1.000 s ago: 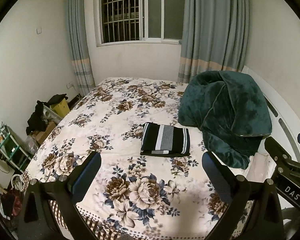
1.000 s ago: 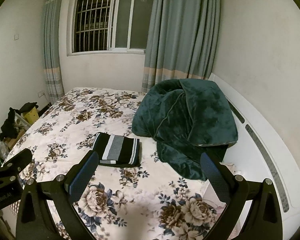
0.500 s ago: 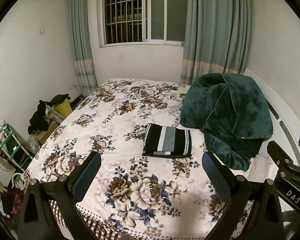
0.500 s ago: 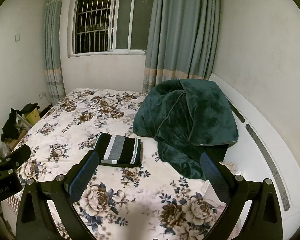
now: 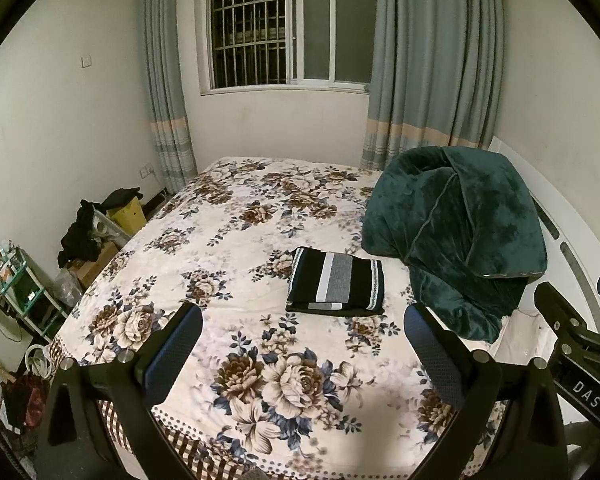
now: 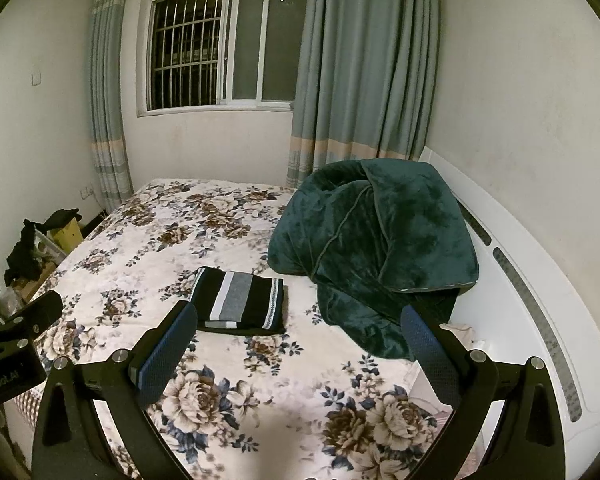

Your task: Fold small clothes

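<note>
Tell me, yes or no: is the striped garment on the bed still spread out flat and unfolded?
No, the striped garment lies as a neat folded rectangle on the floral bed.

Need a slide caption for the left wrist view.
Open left gripper above floral bed; folded striped garment beside green blanket.

One folded striped garment (image 5: pixel 336 286) lies on one floral bedspread (image 5: pixel 228 240), ahead of the spread jaws and between their lines. One green blanket (image 5: pixel 460 232) is heaped ahead and to the right of the jaws. Two grippers show: the left gripper (image 5: pixel 302 344) and the right gripper (image 6: pixel 298 340), each with two fingers. One barred window (image 5: pixel 288 24) stands far ahead, flanked by two curtains (image 5: pixel 436 60).
</note>
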Demonstrator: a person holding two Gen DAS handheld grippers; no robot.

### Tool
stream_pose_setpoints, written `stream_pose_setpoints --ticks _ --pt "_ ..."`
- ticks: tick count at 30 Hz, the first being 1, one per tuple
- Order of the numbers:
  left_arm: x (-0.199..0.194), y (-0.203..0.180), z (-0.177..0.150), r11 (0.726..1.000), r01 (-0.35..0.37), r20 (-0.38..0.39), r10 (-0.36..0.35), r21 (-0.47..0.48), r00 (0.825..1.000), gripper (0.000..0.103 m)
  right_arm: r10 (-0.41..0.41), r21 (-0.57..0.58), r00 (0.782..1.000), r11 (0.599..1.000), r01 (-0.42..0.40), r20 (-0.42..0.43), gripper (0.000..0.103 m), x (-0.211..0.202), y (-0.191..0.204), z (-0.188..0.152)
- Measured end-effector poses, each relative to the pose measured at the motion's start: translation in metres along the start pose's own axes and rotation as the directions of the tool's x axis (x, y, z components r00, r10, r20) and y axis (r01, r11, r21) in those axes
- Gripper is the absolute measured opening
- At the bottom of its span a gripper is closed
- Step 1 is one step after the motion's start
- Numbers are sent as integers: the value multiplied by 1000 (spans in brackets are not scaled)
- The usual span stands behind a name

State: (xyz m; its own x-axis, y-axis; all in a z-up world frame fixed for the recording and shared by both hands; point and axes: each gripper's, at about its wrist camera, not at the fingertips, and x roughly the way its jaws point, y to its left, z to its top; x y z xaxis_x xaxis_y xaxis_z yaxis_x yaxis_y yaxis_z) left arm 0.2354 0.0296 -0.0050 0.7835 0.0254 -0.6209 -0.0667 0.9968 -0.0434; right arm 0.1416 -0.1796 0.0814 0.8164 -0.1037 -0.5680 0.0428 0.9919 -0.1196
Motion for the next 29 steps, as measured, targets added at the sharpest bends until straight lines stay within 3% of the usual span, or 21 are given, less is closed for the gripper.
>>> stream_pose_setpoints --ticks 29 --pt "-3 4 0 1000 1 8 -1 -2 1000 103 -12 14 1000 1000 12 1 103 -6 3 -8"
